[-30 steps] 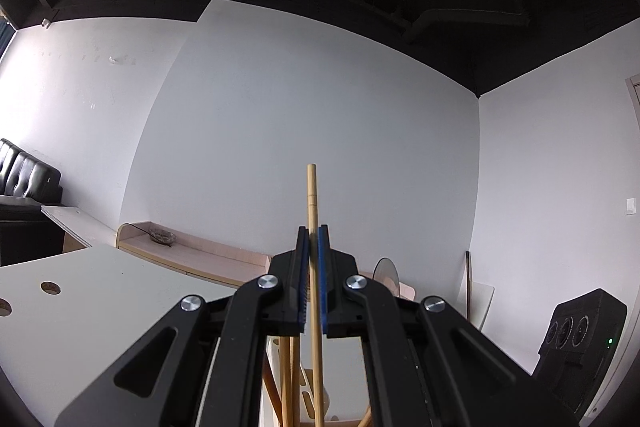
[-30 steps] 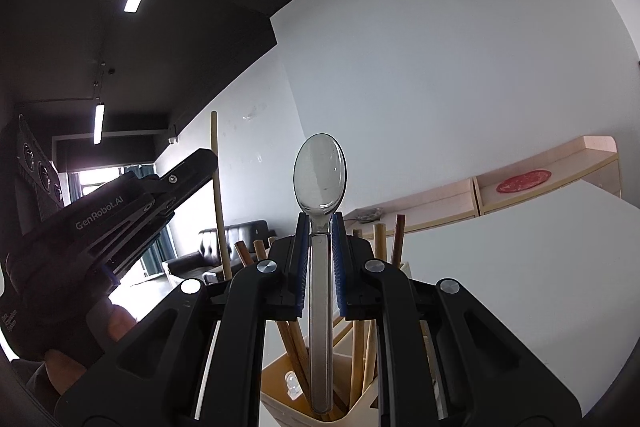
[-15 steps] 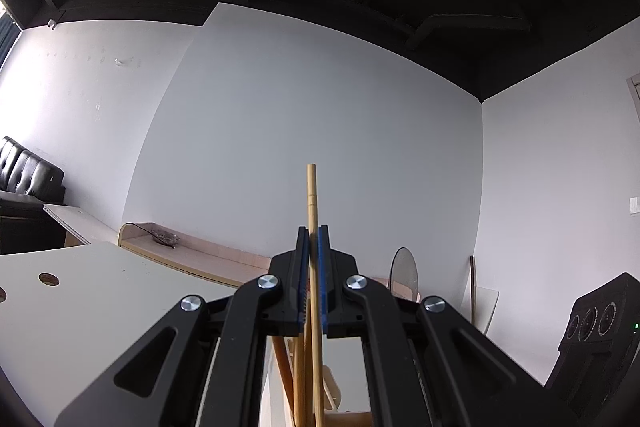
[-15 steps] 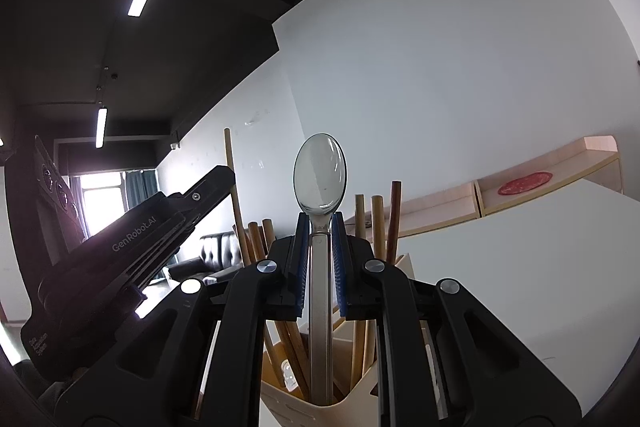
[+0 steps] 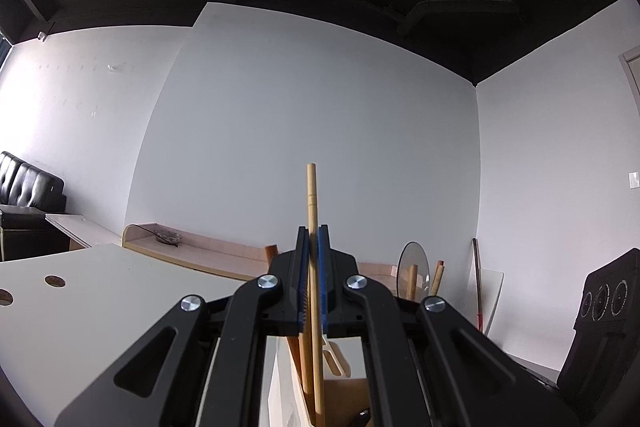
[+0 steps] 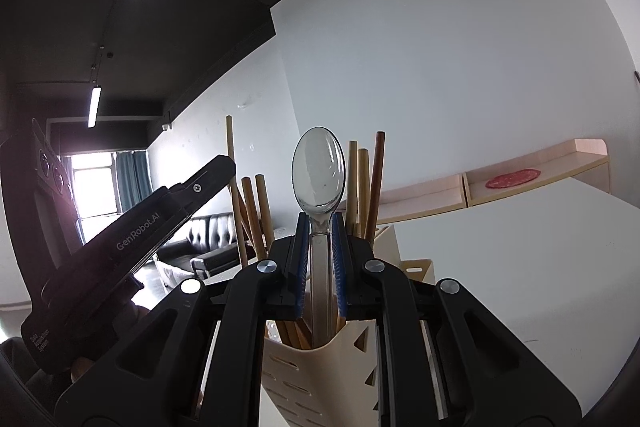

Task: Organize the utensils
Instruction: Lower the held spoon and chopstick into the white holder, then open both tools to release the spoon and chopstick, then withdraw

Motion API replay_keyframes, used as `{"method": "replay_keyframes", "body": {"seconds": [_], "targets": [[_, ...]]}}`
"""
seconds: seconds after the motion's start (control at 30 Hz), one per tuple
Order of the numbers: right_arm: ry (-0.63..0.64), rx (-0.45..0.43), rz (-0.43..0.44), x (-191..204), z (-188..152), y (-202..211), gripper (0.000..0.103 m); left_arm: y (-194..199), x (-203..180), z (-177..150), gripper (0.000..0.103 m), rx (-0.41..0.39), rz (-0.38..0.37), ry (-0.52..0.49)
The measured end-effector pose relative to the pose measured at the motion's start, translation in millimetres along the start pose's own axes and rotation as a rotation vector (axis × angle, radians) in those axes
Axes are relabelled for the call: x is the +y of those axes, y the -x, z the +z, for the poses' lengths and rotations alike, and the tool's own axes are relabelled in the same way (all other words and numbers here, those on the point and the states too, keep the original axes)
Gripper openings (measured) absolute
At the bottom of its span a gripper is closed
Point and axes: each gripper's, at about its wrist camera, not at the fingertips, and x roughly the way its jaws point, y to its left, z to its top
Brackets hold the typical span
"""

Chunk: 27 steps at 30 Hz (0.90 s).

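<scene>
Both grippers have sunk toward the cream utensil holder (image 6: 320, 371) since a second ago. Left gripper (image 5: 312, 251) pinches a pale chopstick (image 5: 312, 195) upright, its lower end inside the holder; right gripper (image 6: 320, 231) clamps a clear spoon (image 6: 318, 173), bowl up, handle entering among the standing chopsticks (image 6: 362, 179).

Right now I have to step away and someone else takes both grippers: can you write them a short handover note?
Left hand-held gripper: shut on a light wooden chopstick, upright, lower end down in the cream utensil holder.
Right hand-held gripper: shut on a clear plastic spoon, bowl up, handle reaching into the same holder.
Done: several chopsticks already stand in the holder.
Left: release both once they are seated. Whether more utensils remain on the table is out of view.
</scene>
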Motion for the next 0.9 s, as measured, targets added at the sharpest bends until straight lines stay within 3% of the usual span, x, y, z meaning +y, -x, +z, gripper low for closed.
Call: {"method": "replay_keyframes", "body": {"seconds": [0.4, 0.9], "targets": [[0.009, 0.064, -0.025, 1, 2, 22, 0.011, 16, -8, -6, 0.004, 0.062, -0.022, -0.059], [-0.038, 0.081, -0.031, 10, 11, 41, 0.012, 32, -11, -10, 0.004, 0.122, -0.021, -0.136]]}}
